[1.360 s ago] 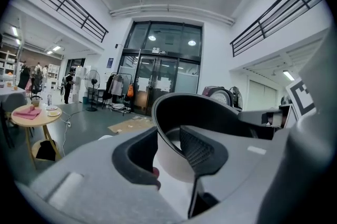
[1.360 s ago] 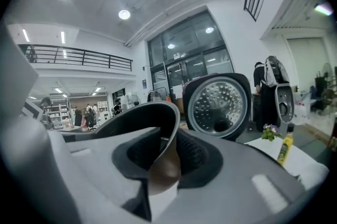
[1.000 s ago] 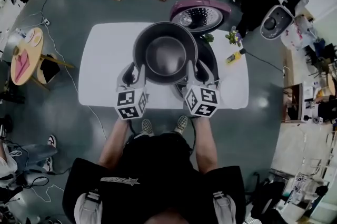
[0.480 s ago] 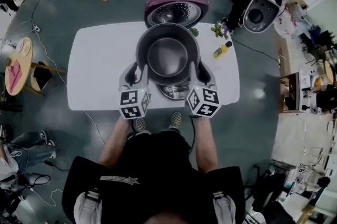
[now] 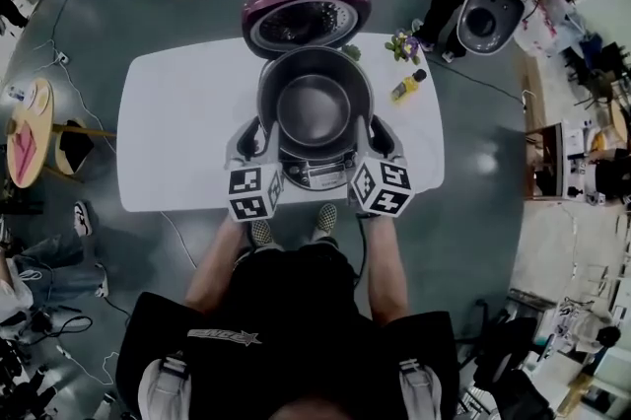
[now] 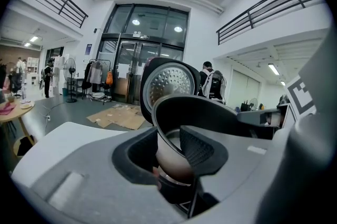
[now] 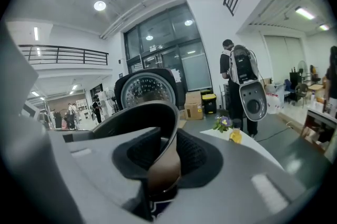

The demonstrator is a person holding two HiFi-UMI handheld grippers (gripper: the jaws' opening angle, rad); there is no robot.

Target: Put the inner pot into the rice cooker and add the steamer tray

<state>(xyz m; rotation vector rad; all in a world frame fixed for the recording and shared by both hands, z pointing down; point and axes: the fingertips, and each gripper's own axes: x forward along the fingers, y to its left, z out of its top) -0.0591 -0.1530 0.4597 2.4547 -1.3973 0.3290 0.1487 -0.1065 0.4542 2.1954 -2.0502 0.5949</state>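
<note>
Inner pot (image 5: 314, 103), rim pinched in my left tongs (image 5: 254, 130) and right tongs (image 5: 380, 132), hangs over the rice cooker (image 5: 314, 175); lowering squarely comes next.

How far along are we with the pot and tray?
Done: the lid stands open. In hand: left tool and right tool grip the pot by its rim over the cooker, not yet seated. Left: lower it in, let go, add the tray, which I can't spot.
</note>
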